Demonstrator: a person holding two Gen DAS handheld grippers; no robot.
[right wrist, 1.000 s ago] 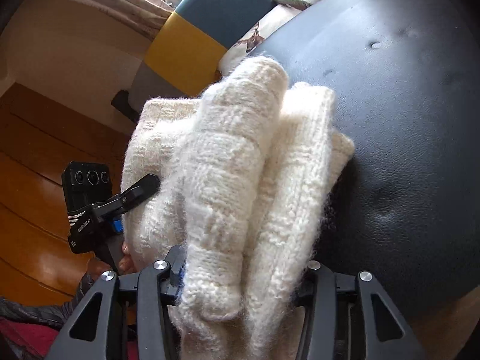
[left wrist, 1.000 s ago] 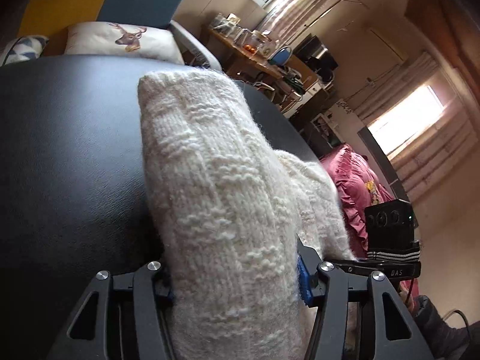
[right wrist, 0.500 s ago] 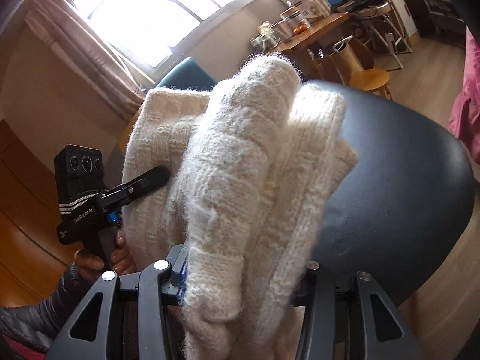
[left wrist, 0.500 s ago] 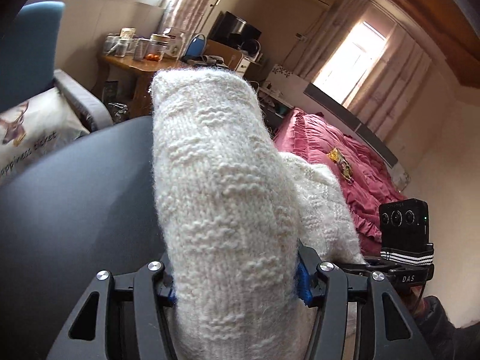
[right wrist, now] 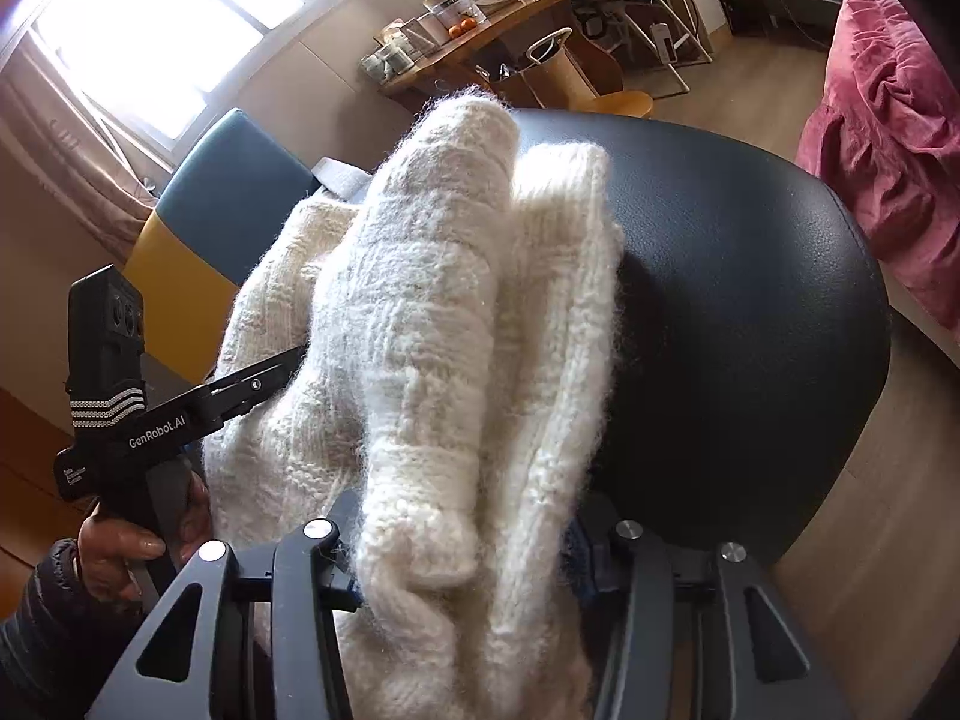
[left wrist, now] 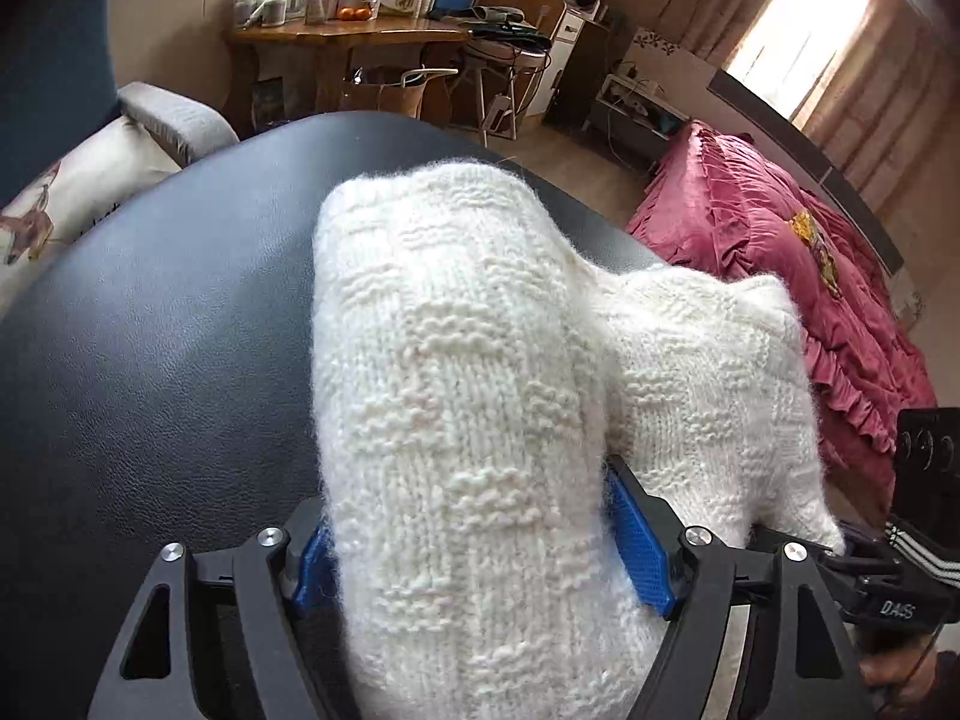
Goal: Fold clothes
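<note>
A folded cream knitted sweater [left wrist: 468, 396] is held over a black leather seat [left wrist: 150, 312]. My left gripper [left wrist: 480, 546] is shut on one end of the sweater, whose thick folds bulge between the blue pads [left wrist: 636, 546]. My right gripper [right wrist: 462, 564] is shut on the other end of the sweater [right wrist: 444, 324], which hides its fingertips. The left gripper's body shows in the right wrist view [right wrist: 180, 414] at the left, in a hand. The right gripper's body shows at the right edge of the left wrist view [left wrist: 900, 594].
The black leather seat [right wrist: 750, 300] lies under and beyond the sweater. A pink bedspread [left wrist: 780, 276] is to the right. A wooden table with jars [left wrist: 348, 30] stands at the back. A blue and yellow chair [right wrist: 204, 222] and a deer cushion [left wrist: 66, 198] are at the left.
Both grippers have tilted down with the sweater, so the views swung from the walls and windows toward the black seat. The grip on the sweater is unchanged.
</note>
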